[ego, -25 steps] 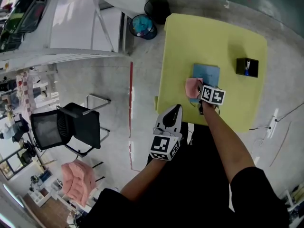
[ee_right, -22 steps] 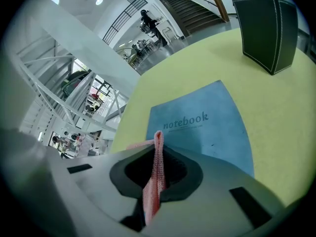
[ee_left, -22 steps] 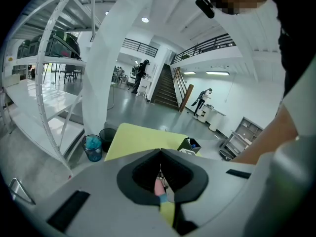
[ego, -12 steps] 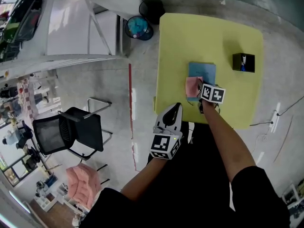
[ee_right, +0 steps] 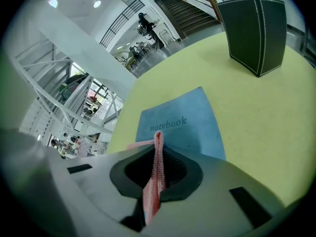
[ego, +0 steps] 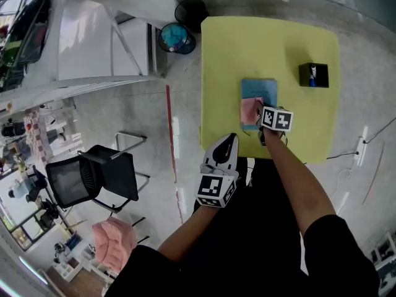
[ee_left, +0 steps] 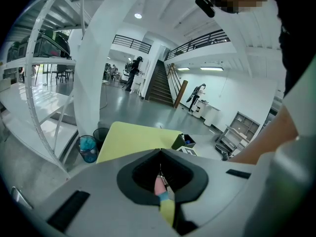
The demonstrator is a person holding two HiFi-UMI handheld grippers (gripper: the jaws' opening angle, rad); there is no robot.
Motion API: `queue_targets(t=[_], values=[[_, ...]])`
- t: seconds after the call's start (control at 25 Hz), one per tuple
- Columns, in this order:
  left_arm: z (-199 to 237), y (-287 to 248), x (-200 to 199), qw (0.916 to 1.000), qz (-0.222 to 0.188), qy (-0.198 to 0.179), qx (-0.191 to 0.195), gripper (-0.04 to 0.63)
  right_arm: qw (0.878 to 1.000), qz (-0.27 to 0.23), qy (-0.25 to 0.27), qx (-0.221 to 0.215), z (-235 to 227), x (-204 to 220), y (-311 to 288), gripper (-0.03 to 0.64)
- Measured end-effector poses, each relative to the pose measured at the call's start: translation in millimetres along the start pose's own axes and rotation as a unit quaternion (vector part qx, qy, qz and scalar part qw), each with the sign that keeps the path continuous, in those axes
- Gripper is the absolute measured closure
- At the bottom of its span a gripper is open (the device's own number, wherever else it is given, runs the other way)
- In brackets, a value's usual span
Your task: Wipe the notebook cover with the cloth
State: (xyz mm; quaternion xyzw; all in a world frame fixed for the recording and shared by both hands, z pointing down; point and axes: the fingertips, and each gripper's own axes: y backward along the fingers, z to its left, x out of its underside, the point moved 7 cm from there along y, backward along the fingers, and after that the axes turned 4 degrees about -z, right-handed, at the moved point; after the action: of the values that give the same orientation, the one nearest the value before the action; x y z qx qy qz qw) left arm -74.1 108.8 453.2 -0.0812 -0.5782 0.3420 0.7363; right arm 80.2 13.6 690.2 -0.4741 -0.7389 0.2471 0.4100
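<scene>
A blue notebook (ego: 260, 90) lies flat on the yellow table (ego: 229, 73); the right gripper view shows its cover (ee_right: 182, 122) with the word "notebook". A pink cloth (ego: 250, 111) rests on the notebook's near left part. My right gripper (ego: 262, 112) is shut on this cloth (ee_right: 157, 169), which stands up between the jaws just above the cover. My left gripper (ego: 220, 154) hangs off the table's near edge over the floor, shut and holding nothing (ee_left: 160, 152).
A black pen holder (ego: 312, 75) stands on the table's far right, also in the right gripper view (ee_right: 254, 28). Beyond the table's far left corner are a blue-lined bin (ego: 174, 38) and a black bin (ego: 190, 8). An office chair (ego: 93, 175) stands on the floor at the left.
The cloth in my right gripper has slid slightly further onto the notebook from its left edge. The head view has shifted a little. My left gripper has stayed put.
</scene>
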Motion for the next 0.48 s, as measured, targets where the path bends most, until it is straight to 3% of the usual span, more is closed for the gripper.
queue_targets(t=[0.48], values=[[-4.5,-3.9,-2.2,0.9998,-0.004,0.003,0.017,0.580,1.000,0.003,0.002,-0.002,-3.7,-1.7,3.2,0.580]])
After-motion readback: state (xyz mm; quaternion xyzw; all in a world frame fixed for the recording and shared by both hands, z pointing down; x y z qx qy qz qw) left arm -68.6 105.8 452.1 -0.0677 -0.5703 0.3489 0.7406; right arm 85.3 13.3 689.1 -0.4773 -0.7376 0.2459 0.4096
